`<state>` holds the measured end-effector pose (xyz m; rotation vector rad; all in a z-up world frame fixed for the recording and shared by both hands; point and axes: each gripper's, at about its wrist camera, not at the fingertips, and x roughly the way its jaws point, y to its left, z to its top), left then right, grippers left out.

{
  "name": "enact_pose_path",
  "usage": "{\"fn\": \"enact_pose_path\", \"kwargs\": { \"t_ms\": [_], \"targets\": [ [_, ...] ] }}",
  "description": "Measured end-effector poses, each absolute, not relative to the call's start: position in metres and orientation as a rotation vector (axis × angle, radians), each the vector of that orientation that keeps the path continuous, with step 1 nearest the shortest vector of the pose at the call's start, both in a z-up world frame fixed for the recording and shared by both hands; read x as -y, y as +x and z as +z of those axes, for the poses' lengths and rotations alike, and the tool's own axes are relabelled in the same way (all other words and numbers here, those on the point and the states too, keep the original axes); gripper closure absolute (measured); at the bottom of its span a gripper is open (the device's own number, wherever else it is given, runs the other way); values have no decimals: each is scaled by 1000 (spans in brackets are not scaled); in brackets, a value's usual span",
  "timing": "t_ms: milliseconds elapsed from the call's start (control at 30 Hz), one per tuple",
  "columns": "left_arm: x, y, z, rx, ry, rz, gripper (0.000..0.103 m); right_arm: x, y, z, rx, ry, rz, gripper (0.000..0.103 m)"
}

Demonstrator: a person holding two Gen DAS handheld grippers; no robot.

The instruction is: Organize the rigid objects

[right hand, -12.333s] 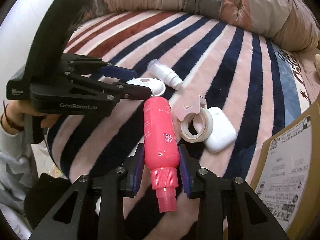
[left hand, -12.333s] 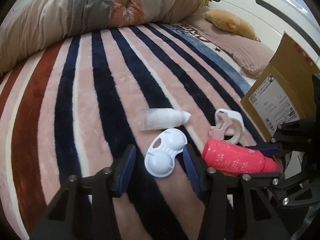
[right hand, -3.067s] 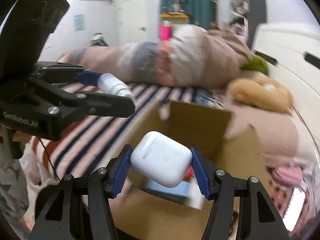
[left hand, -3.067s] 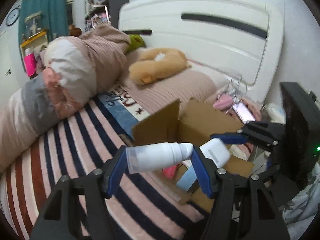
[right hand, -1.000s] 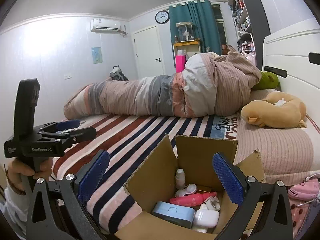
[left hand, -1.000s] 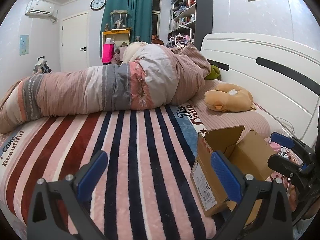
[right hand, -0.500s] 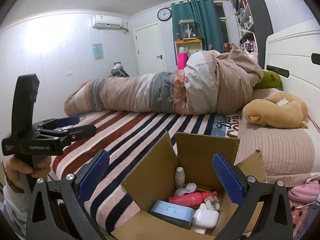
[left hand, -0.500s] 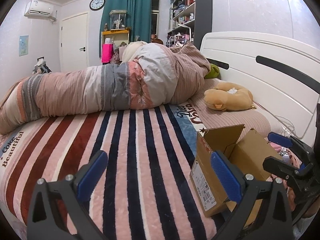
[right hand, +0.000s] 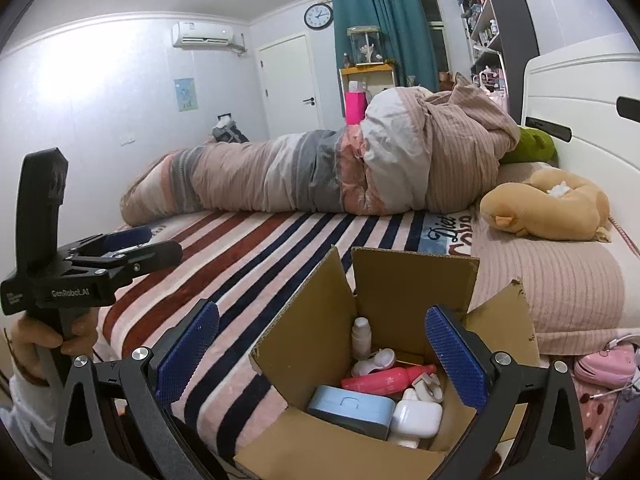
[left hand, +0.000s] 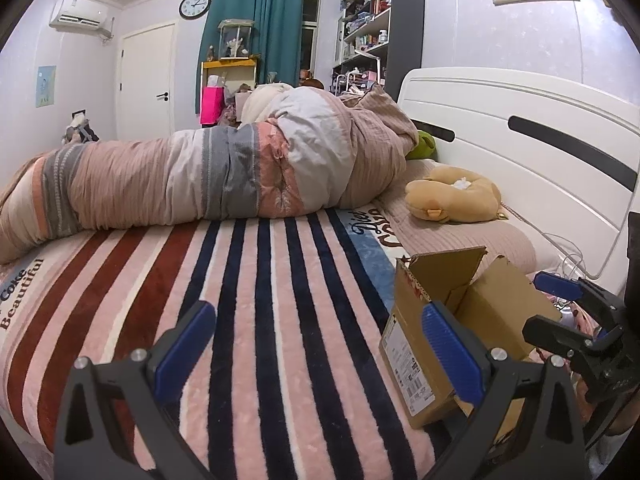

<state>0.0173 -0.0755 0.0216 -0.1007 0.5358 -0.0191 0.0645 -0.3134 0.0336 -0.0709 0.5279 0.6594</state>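
Note:
An open cardboard box stands on the striped blanket and also shows in the left wrist view. Inside lie a pink bottle, a white bottle, a white earbud case, a light blue case, a white lens case and a tape dispenser. My right gripper is open and empty above the box. My left gripper is open and empty over the blanket, left of the box; it also shows in the right wrist view.
A rolled duvet lies across the far side of the bed. A tan plush toy rests by the white headboard. Pink items and cables lie right of the box. The striped blanket spreads to the left.
Since 3 s ago the white bottle and earbud case left my grippers and lie in the box; both grippers opened. In the last second both views barely shifted.

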Motion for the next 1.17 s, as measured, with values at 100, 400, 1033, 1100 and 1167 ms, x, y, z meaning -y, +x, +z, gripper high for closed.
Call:
{"fn": "enact_pose_path", "kwargs": {
  "t_ms": [100, 400, 1033, 1100, 1167],
  "targets": [
    [72, 16, 22, -536, -86, -7, 1, 311, 65, 33, -526, -72, 659, 0],
    [70, 13, 25, -525, -79, -6, 1, 306, 70, 32, -523, -67, 660, 0],
    [72, 14, 27, -516, -80, -4, 1, 309, 72, 35, -517, -73, 651, 0],
    [72, 14, 27, -516, -76, -6, 1, 310, 72, 35, -517, -71, 651, 0],
    [73, 14, 27, -521, -74, 6, 1, 309, 72, 35, -517, -70, 654, 0]
  ]
}}
